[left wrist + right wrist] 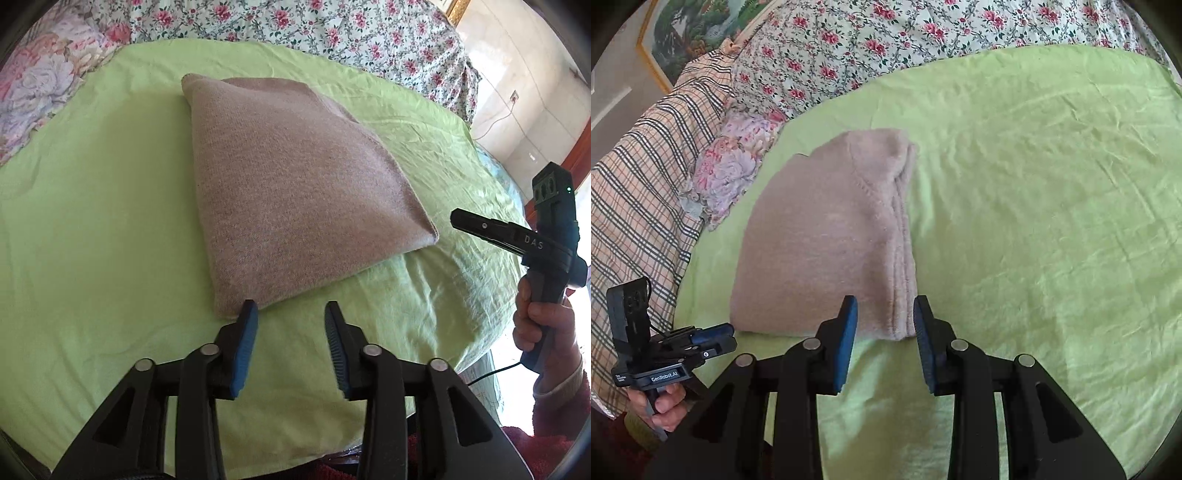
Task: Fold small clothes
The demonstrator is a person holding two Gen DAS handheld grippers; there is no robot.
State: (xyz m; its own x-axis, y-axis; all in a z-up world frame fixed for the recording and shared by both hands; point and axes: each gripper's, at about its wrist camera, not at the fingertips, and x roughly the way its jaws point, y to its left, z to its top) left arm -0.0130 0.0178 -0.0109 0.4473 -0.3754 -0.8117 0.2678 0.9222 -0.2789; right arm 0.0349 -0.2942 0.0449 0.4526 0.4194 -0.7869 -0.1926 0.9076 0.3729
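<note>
Garment: a pinkish-beige knit sweater (295, 192) lay folded into a compact stack on the green sheet (92, 184), in the centre of the left wrist view and left of centre in the right wrist view (820, 240).
Surroundings: a floral cover (886, 48) ran along the top of both frames; a plaid cushion (639, 192) sat at the left edge of the right wrist view.
Left gripper: the left gripper (291, 314) hovered just short of the sweater's near corner, jaws apart and holding nothing.
Right gripper: the right gripper (884, 314) hung at the near end of the layered edge, jaws apart and empty; in the left wrist view it showed at the right edge (480, 229).
Long axis: it ran from the bottom of the frame toward the top in both views, leaning slightly left going up in the left wrist view.
Pointing: the stacked fold edges (905, 258) faced the right of the frame; the narrower rounded end pointed to the floral cover.
Progress: folding looked nearly or fully done.
Risk: a grip on only the top layer would likely peel the stack open.
Risk: jaws might catch the loose sheet and drag it into wrinkles beneath.
Risk: the soft knit could sag and unfold if lifted from one corner.
</note>
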